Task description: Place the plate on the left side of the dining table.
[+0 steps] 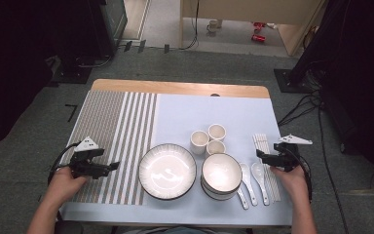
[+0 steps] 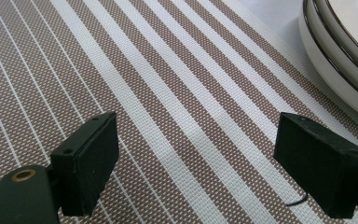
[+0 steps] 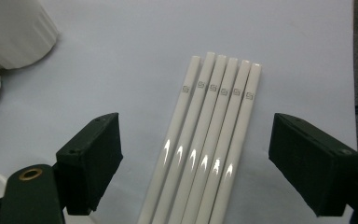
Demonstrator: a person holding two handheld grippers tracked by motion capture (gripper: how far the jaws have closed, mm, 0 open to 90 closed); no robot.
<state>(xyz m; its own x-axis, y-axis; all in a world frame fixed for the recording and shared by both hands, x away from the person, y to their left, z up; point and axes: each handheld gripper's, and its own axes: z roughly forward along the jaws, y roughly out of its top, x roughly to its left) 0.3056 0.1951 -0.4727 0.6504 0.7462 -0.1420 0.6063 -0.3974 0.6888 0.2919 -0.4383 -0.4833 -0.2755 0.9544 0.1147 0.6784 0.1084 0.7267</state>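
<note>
Right gripper point(image 3: 193, 161) poised over six white chopsticks point(image 3: 209, 140) lying side by side at the table's right edge, jaws wide, nothing held. Left gripper point(image 2: 193, 163) over the striped placemat point(image 2: 121, 70), jaws wide too, empty. Risk: pinching several sticks at once, since all touch, or scattering them. Farther off: two spoons point(image 1: 252, 180), stacked bowls point(image 1: 221, 175), one plate point(image 1: 167, 170), three cups point(image 1: 208, 139).

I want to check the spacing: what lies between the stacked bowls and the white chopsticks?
In the high view, two white spoons lie side by side between the stacked bowls and the white chopsticks, bowls up, handles toward the person.
</note>
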